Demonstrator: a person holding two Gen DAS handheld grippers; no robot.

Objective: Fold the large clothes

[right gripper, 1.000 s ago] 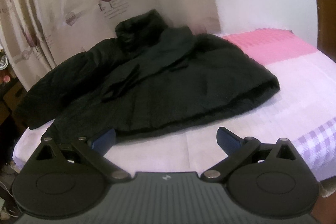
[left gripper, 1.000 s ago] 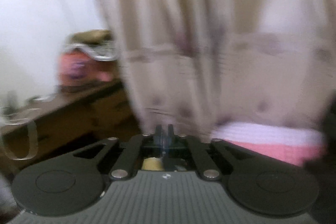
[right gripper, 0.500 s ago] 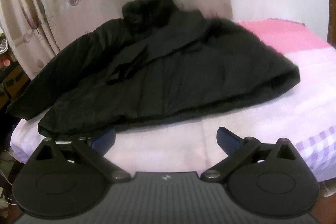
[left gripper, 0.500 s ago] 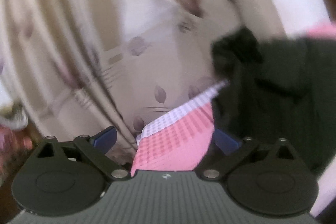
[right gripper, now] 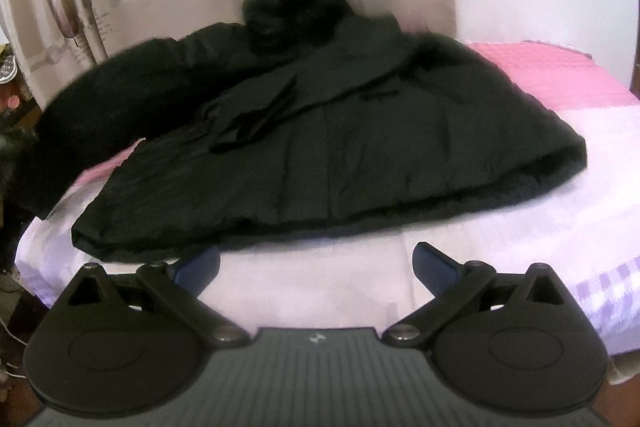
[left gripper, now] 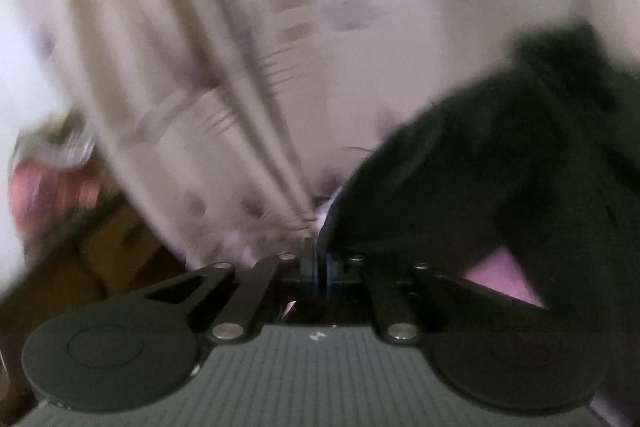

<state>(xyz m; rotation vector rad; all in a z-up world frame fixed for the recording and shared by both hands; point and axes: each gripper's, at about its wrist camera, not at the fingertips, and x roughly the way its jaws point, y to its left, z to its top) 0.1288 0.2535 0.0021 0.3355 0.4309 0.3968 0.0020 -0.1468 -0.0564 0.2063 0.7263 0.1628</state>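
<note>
left gripper (left gripper: 319,259): jaws closing, pads almost together at the edge of the black coat (left gripper: 500,187), lower middle of frame; a pinch on cloth cannot be told | right gripper (right gripper: 316,263): wide open, holding nothing | black coat (right gripper: 320,131): spread flat on the bed (right gripper: 520,247), middle of frame

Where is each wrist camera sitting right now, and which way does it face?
Left wrist: on the left hand-held gripper, facing the curtain and the black jacket sleeve; its closing jaws show, at the sleeve's edge.
Right wrist: on the right hand-held gripper, angled down over the bed at the jacket; open jaws show.
Shared: jacket, curtain, pink bedding.
</note>
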